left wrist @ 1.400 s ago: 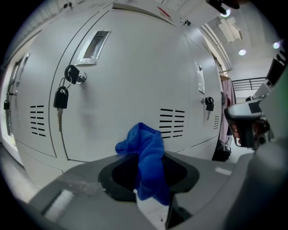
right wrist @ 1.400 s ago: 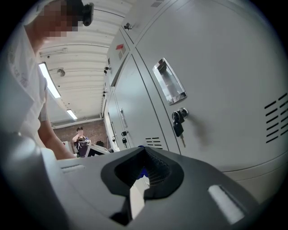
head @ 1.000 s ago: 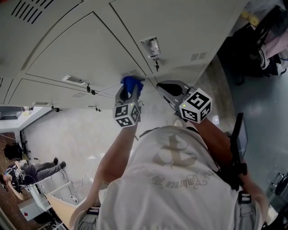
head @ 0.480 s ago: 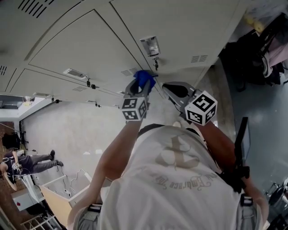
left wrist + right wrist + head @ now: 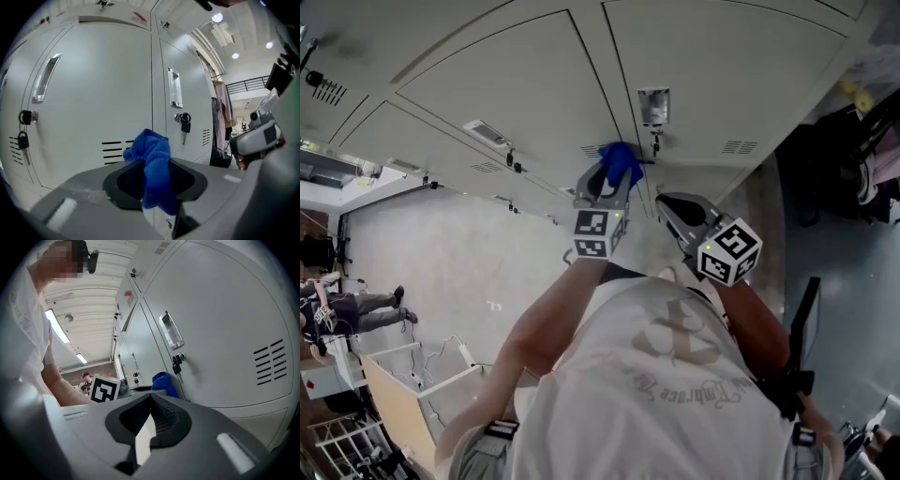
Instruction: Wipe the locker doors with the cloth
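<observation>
Cloth (image 5: 622, 161), blue and bunched, sits pinched in our left tongs (image 5: 609, 176), held up at the locker doors (image 5: 516, 84) by the seam between two of them, just beside the vent slots (image 5: 115, 149) and near the keyed lock (image 5: 655, 141); whether it touches the metal we cannot tell. Our right tongs (image 5: 667, 204) hang close alongside, tips together on nothing. We judge the wiping step is in hand. The next move, we think, calls for pressing the cloth flat to a door and sweeping across the panel, steering round lock and handle (image 5: 653, 105).

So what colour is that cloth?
The cloth is bright blue, clearest in the left gripper view.
</observation>
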